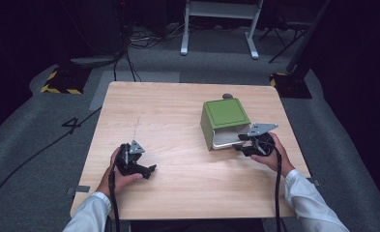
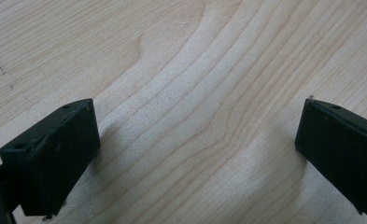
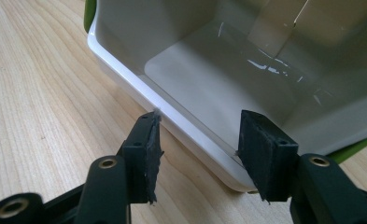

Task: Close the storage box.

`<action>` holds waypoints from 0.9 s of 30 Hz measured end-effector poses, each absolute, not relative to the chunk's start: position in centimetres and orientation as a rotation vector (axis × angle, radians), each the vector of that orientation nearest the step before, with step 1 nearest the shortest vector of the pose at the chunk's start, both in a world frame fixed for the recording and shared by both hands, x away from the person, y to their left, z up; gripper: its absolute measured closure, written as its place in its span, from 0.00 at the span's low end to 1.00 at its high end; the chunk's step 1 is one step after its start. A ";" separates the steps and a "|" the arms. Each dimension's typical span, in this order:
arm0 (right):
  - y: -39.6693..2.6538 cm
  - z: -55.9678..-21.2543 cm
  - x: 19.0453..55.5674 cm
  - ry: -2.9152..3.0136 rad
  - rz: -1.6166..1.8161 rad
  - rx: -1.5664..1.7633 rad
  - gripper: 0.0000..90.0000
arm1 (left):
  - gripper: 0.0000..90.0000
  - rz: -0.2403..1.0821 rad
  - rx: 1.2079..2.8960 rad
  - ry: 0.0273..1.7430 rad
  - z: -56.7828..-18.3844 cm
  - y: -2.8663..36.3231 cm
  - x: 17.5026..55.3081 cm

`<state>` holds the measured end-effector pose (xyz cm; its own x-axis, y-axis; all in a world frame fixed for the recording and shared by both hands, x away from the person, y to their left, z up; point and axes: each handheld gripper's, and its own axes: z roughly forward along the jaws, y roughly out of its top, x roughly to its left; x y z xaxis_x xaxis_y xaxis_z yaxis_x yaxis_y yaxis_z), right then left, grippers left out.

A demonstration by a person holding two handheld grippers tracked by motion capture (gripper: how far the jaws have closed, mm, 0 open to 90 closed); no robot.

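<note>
Bright table (image 1: 178, 106) vs dark surroundings, soft shadows by jaws, glare inside white bin (image 3: 246, 84) — pics slightly soft

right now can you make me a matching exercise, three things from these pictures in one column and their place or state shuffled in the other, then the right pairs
Things:
1. green square container with white inside
2. left black two-jaw tool
3. right black two-jaw tool

Places or states:
A. jaws wide open over bare wood of the light wooden table
B. lying on its side, opening toward the person
C. jaws open astride the white rim

Pairs: 1-B, 2-A, 3-C
</note>
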<state>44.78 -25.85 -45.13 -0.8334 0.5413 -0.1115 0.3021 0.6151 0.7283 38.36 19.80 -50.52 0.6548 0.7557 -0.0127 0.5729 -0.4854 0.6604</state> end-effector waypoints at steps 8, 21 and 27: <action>-26.2 -44.9 44.7 2.501 1.076 0.699 0.51 | 0.00 0.371 2.230 1.025 -50.5 19.8 38.4; -26.1 -44.4 44.1 2.489 1.066 0.678 0.41 | 0.00 0.374 2.233 1.022 -50.5 19.8 38.4; -26.2 -43.9 43.7 2.508 1.100 0.671 0.32 | 0.00 0.371 2.230 1.025 -50.5 19.8 38.4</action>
<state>43.66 -26.15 -43.92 -0.8381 0.5361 -0.1005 0.2891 0.5928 0.7516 38.36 19.80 -50.52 0.6545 0.7559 -0.0125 0.5728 -0.4850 0.6608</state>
